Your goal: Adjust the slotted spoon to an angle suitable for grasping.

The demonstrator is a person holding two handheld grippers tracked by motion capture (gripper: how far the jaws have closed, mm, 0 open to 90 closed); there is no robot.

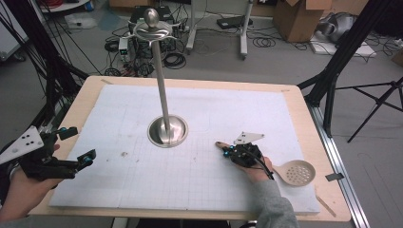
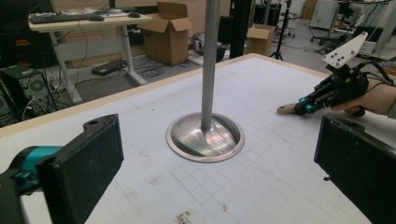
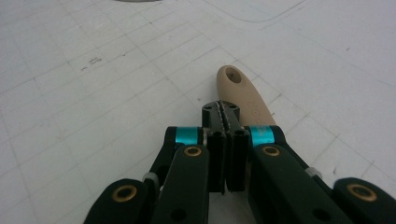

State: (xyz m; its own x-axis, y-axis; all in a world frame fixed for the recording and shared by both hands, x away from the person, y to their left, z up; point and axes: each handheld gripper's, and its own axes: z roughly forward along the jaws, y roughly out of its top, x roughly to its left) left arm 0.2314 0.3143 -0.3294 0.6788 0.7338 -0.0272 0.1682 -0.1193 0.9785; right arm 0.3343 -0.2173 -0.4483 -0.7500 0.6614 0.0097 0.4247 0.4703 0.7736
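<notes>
High view: at lower right the right claw [image 1: 227, 151] sits low over the handle of a beige slotted spoon [image 1: 295, 172] on the surface; the left claw [image 1: 78, 145] waits spread at far left. Right gripper view: jaws pressed together above the handle, apparently not gripping, so pinching it and lifting toward the metal stand [image 1: 167, 130] seems next.

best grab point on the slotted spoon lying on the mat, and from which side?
Probably the handle, near its holed end. The slotted spoon lies flat on the mat, bowl toward the right edge, handle pointing left toward the stand. The handle is narrow and straight, while the bowl is wide and round. Come from above, jaws across the handle. The right gripper sits over it now, jaws together.
</notes>
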